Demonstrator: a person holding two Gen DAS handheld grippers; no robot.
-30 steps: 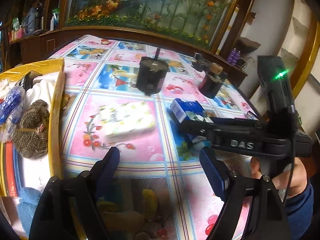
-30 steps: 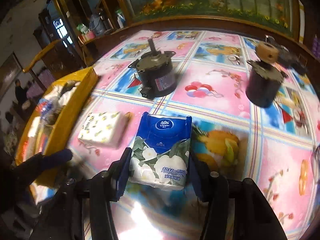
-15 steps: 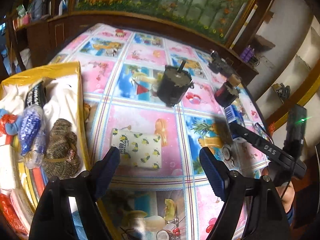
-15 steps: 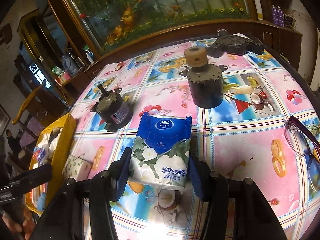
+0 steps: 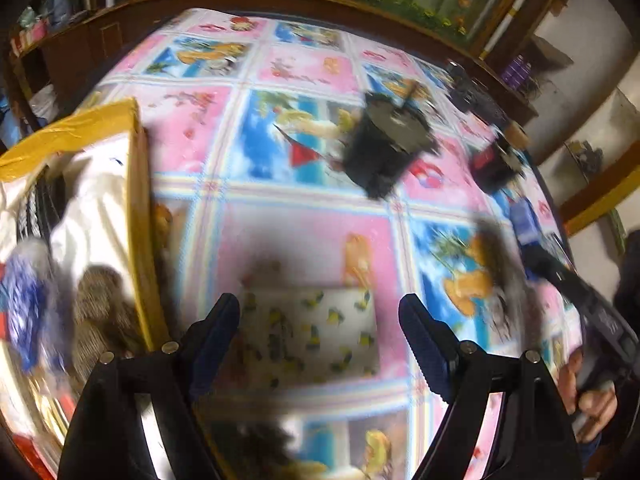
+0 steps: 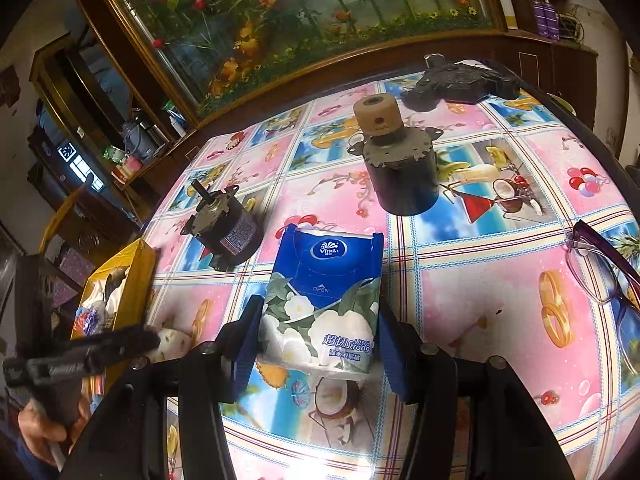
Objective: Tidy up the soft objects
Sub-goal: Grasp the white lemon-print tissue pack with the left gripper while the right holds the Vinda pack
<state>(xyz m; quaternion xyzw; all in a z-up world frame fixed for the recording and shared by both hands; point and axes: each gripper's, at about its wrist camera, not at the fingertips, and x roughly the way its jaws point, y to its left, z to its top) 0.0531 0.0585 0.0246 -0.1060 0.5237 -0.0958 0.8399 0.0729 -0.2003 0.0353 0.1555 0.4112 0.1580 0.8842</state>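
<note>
Two views, two different stories. Only the right wrist view shows the glasses [image 6: 600, 272] at the table's [image 6: 500, 304] edge and the blue tissue pack [image 6: 320, 304], pinched between the right gripper's [image 6: 316, 344] pads and held above the cloth. Only the left wrist view, badly blurred, shows the lemon-print tissue pack [image 5: 312, 332] flat on the table, lying between the spread, empty fingers of the left gripper [image 5: 320, 340], just beside the yellow box [image 5: 138, 216] of soft things. A second ago that pack lay well ahead of the fingers; now it sits between their tips. Left gripper tilts steeply down over it. Two motors [image 6: 400, 172] stand further back.
</note>
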